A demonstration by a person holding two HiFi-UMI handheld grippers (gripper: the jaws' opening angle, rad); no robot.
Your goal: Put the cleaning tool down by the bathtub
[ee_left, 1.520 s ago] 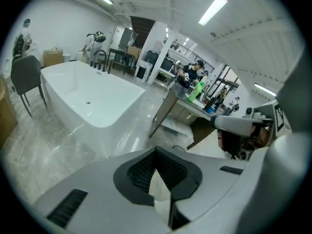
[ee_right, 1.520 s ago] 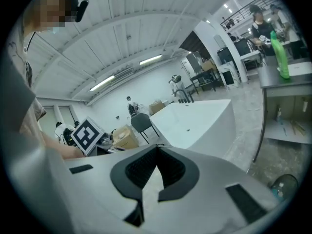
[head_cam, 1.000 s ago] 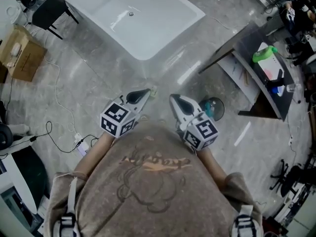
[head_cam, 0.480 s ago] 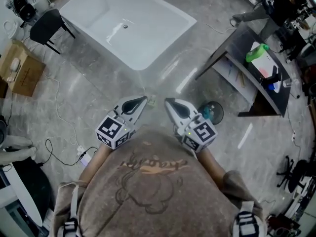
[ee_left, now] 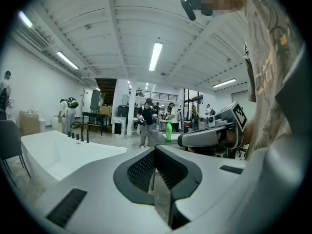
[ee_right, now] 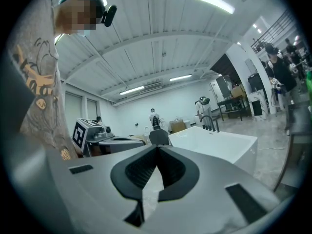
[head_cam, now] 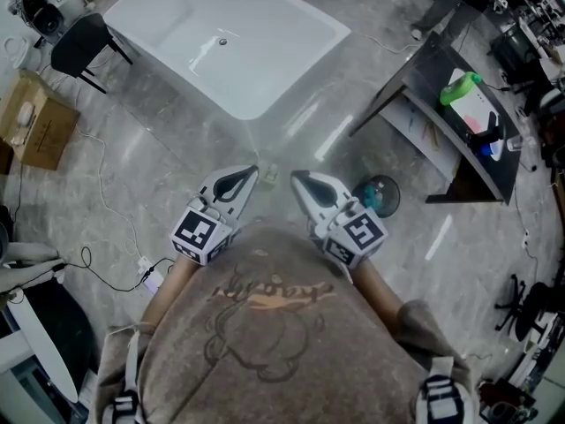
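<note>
Bathtub (head_cam: 265, 51), white, rectangular, small pale pad (head_cam: 270, 176) nearby

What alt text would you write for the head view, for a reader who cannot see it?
From above, a person holds the left gripper and the right gripper, both shut and empty, before the chest, pointing towards a white bathtub on a grey floor. A dark table stands at right, a box at left.

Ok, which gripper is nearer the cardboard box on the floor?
Left. The left gripper is on the cardboard box's side; the right gripper sits beyond it, farther away.
</note>
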